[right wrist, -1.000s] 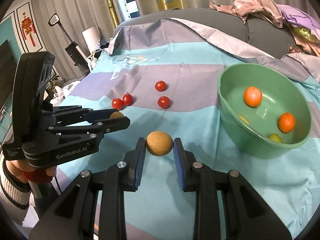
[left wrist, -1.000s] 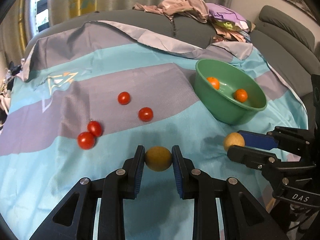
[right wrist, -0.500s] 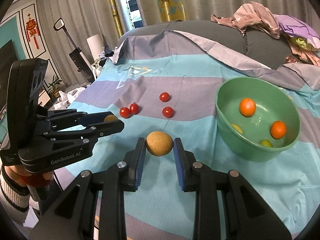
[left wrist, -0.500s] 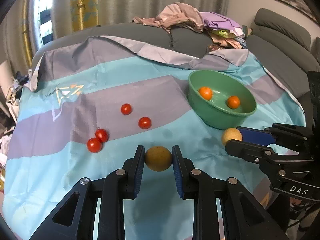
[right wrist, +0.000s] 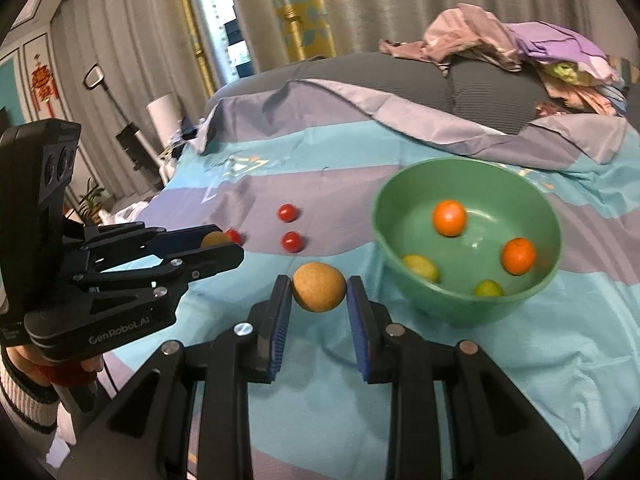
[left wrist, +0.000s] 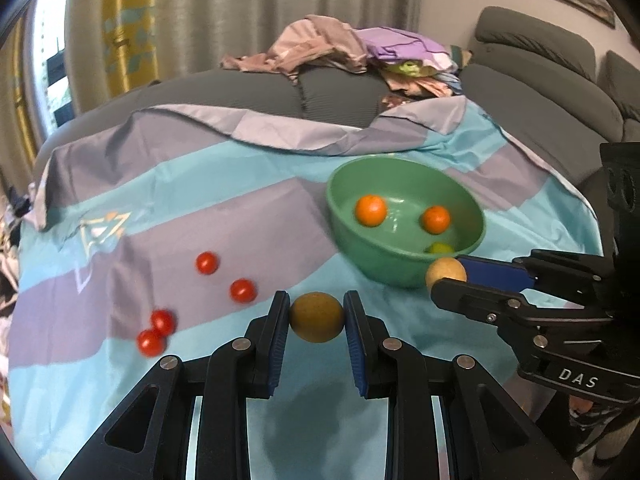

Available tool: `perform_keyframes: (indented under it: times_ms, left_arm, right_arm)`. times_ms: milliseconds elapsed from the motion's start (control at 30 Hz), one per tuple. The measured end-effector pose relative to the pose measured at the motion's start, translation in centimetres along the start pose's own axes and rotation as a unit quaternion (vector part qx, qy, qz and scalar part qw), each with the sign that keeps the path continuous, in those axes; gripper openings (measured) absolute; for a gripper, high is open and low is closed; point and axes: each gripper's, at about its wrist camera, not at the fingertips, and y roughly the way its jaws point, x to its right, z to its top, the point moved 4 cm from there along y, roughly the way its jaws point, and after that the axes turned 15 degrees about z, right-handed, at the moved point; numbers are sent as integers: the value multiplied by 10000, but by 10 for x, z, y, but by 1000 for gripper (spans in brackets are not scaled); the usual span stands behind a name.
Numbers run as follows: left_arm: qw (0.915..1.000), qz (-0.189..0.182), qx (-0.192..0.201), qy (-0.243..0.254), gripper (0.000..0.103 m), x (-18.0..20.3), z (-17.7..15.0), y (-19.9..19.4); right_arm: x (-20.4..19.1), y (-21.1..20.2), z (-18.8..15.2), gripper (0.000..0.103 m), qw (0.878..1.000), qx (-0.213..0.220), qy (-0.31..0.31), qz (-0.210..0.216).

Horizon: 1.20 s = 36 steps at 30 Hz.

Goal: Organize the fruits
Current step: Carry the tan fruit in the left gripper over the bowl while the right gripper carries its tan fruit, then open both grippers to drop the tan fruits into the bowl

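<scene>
Both hands are loaded: the left gripper [left wrist: 316, 317] has its jaws clamped on a brownish-yellow round fruit [left wrist: 316, 317], and the right gripper [right wrist: 319, 287] pinches a paler round fruit [right wrist: 319, 286]. Both hang above the striped sheet [left wrist: 224, 208], near the green bowl [right wrist: 468, 312], which holds two tangerines [right wrist: 449, 217] and two small yellow-green fruits [right wrist: 420, 267]. Four cherry tomatoes [left wrist: 207, 263] lie loose on the sheet.

Each wrist camera sits just behind its own gripper, looking forward and steeply down along the fingers at the striped bedsheet [left wrist: 120, 184]. Both views share the green bowl [left wrist: 404, 268] [right wrist: 464, 308], the cherry tomatoes [left wrist: 242, 290] [right wrist: 292, 241] and the opposite gripper.
</scene>
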Motion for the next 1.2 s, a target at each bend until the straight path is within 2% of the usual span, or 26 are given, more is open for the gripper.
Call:
perform_keyframes:
  times_ms: [333, 600, 800, 1000, 1100, 1167, 1200]
  left_arm:
    - [9981, -575, 145, 153, 27, 39, 35, 32]
    - [9959, -859, 13, 284, 27, 67, 49, 66]
    - [9957, -738, -255, 490, 27, 80, 44, 87]
    - [9958, -692, -241, 556, 28, 80, 42, 88]
    - [9961, -702, -196, 488, 37, 75, 42, 83]
    - [9967, -696, -140, 402, 54, 67, 41, 76]
    - [9971, -645, -139, 366, 57, 62, 39, 72]
  right_arm:
    - [54, -10, 7, 29, 9974, 306, 378, -538]
    - [89, -8, 7, 29, 9946, 343, 624, -760]
    - [99, -1, 4, 30, 9942, 247, 695, -789]
    - [101, 0, 2, 32, 9938, 203, 797, -752]
    - [98, -3, 2, 36, 9934, 245, 813, -767]
    - [96, -6, 1, 36, 9931, 276, 828, -784]
    - [95, -9, 0, 36, 9930, 297, 831, -784]
